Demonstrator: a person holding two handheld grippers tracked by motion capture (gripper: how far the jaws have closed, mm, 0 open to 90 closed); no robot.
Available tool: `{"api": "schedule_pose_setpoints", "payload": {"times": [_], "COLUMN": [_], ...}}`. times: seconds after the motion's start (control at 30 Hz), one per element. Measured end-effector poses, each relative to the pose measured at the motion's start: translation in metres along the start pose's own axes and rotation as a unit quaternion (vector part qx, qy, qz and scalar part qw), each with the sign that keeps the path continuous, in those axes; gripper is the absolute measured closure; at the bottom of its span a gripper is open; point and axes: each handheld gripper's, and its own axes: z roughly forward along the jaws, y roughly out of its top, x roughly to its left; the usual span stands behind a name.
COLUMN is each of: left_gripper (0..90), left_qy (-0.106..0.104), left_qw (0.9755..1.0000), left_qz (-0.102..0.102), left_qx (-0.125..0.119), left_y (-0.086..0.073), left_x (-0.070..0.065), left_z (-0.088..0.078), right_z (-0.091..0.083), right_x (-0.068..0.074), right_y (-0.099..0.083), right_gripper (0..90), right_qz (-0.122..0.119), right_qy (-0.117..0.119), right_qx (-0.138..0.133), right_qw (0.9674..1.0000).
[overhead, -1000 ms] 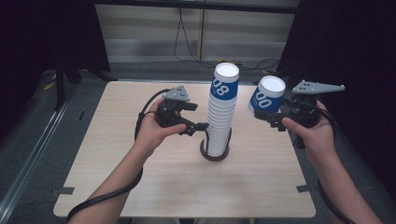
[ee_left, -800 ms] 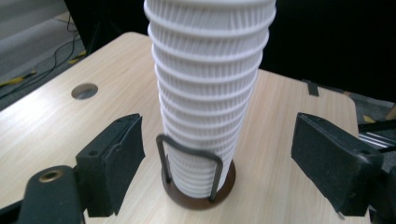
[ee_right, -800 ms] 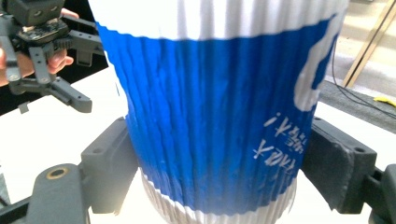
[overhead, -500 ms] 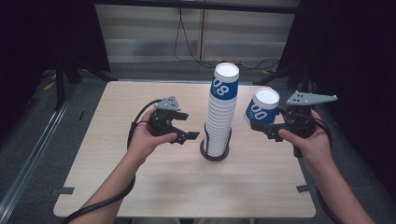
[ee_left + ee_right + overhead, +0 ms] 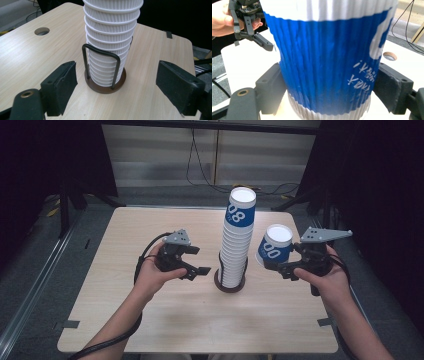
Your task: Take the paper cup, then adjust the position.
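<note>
The paper cup point(image 5: 274, 246) in the right gripper point(image 5: 278, 265) is likely very light and thin-walled, so a hard squeeze would probably dent it; its ribbed, corrugated sleeve should give the pads some bite, and the mid-wall, where the jaws sit now, looks the sensible place to hold it. That gripper is closed on the cup's sides, one jaw against each flank, as the right gripper view shows, and the cup hangs above the tabletop point(image 5: 125, 320), tilted, its white end up, at about 3 o'clock from the cup stack point(image 5: 236, 240). The cup is white with a broad blue band carrying large white numerals and a little small white print. The stack is a tall column of the same upturned cups, standing at the middle of the tabletop in a round dark holder point(image 5: 105, 86) with a thin wire loop rising at its side. The left gripper point(image 5: 196, 262) sits at 9 o'clock from the stack, jaws spread wide and empty, pointed at the holder's base.
</note>
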Motion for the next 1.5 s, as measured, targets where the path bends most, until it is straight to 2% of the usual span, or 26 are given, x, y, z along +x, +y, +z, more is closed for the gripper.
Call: {"api": "schedule_pose_setpoints", "payload": {"times": [0.3, 0.47, 0.83, 1.5], "left_gripper": [16.9, 16.9, 16.9, 16.7], "left_qy": [0.002, -0.004, 0.001, -0.011], "left_qw": [1.0, 1.0, 1.0, 0.9997], "left_qz": [0.001, 0.003, 0.001, 0.005], "left_qx": [0.004, 0.008, 0.009, 0.021], "left_y": [-0.003, -0.008, -0.025, -0.046], "left_x": [-0.002, -0.004, -0.006, -0.014], "left_z": [-0.006, -0.008, -0.014, -0.013], "right_z": [0.005, 0.01, 0.023, 0.047], "right_x": [0.006, 0.009, 0.021, 0.036], "right_y": [-0.005, -0.008, -0.013, -0.027], "right_gripper": [18.2, 18.3, 18.3, 18.3], "right_qz": [-0.008, -0.007, -0.018, -0.038], "right_qy": [0.022, 0.029, 0.048, 0.072], "right_qx": [0.002, 0.007, 0.015, 0.044], "right_qw": [0.9997, 0.9995, 0.9986, 0.9957]}}
